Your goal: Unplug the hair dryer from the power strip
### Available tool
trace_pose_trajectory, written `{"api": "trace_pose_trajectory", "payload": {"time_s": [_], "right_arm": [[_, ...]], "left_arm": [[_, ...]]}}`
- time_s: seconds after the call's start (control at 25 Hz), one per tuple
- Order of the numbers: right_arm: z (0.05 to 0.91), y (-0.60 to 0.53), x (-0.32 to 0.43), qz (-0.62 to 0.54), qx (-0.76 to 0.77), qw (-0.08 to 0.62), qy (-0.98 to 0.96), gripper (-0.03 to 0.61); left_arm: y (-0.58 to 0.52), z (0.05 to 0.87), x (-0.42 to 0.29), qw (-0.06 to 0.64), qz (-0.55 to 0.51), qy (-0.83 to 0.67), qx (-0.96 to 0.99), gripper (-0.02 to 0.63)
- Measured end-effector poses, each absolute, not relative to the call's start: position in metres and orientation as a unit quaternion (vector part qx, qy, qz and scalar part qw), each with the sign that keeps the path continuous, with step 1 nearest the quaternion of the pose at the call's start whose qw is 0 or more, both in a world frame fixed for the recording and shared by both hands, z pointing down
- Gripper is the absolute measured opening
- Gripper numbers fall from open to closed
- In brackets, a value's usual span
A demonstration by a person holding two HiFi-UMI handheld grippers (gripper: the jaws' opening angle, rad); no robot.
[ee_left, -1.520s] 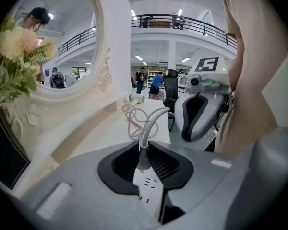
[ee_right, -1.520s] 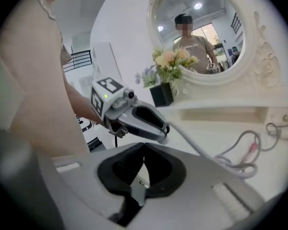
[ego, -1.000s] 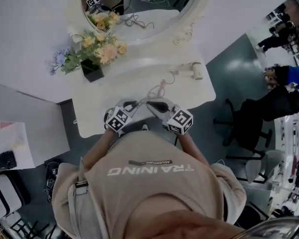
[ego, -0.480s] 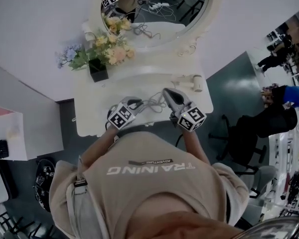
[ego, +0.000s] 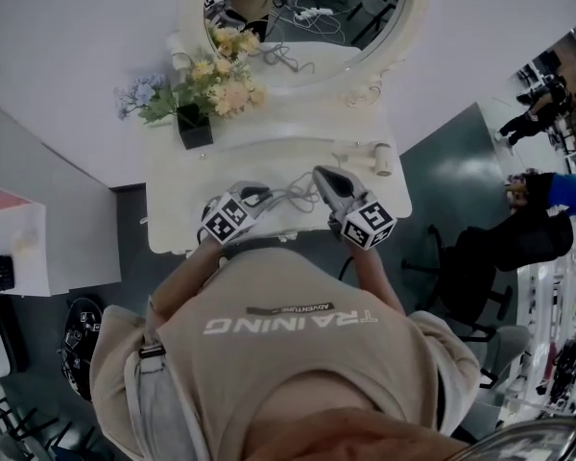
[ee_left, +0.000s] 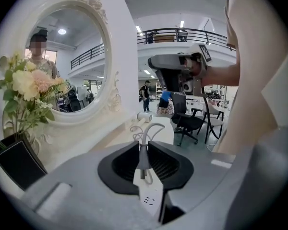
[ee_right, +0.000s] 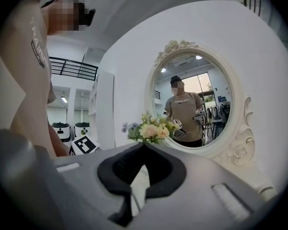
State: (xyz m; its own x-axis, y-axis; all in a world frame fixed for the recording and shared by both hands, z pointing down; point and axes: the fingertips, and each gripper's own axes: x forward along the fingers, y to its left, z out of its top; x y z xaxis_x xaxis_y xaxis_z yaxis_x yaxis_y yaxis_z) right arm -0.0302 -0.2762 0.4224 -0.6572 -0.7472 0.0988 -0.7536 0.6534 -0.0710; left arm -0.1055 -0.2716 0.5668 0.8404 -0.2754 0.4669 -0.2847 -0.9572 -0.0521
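On the white dressing table (ego: 173, 214), my left gripper (ego: 252, 198) is shut on a grey plug (ee_left: 142, 158). The plug's cord (ee_left: 145, 131) curls away toward the white hair dryer (ego: 377, 159), which lies at the table's right end and also shows as the hair dryer (ee_left: 144, 117). A white power strip (ee_left: 151, 195) lies just under the plug, between the jaw bases; I cannot tell whether the plug is seated in it. My right gripper (ego: 324, 182) hovers to the right, its tips (ee_right: 144, 145) touching. A thin cord (ee_right: 130, 199) passes through the gap behind them.
An oval mirror (ego: 302, 17) stands at the table's back. A black vase of flowers (ego: 194, 123) sits at the back left. Office chairs (ego: 480, 238) stand on the floor to the right. A white cabinet (ego: 38, 248) is at the left.
A second ago both grippers were close together over the cord. The right gripper has since drawn off to the right and lifted. The left gripper has stayed by the power strip.
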Motion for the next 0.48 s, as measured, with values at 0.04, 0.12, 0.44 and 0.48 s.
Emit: {"api": "trace_pose_trajectory", "payload": {"time_s": [0.04, 0.12, 0.44, 0.48], "right_arm": [[0.422, -0.275, -0.033, 0.051, 0.410, 0.031, -0.910, 0.005], [0.423, -0.272, -0.039, 0.046, 0.406, 0.034, -0.912, 0.005], [0.425, -0.265, -0.051, 0.035, 0.395, 0.048, -0.917, 0.005], [0.425, -0.265, -0.051, 0.034, 0.392, 0.048, -0.918, 0.005]], "left_arm": [[-0.270, 0.565, -0.107, 0.009, 0.241, -0.147, 0.959, 0.063], [-0.266, 0.562, -0.110, 0.006, 0.240, -0.149, 0.959, 0.063], [-0.257, 0.560, -0.126, 0.001, 0.238, -0.161, 0.958, 0.063], [-0.257, 0.560, -0.126, 0.001, 0.237, -0.161, 0.958, 0.063]]}}
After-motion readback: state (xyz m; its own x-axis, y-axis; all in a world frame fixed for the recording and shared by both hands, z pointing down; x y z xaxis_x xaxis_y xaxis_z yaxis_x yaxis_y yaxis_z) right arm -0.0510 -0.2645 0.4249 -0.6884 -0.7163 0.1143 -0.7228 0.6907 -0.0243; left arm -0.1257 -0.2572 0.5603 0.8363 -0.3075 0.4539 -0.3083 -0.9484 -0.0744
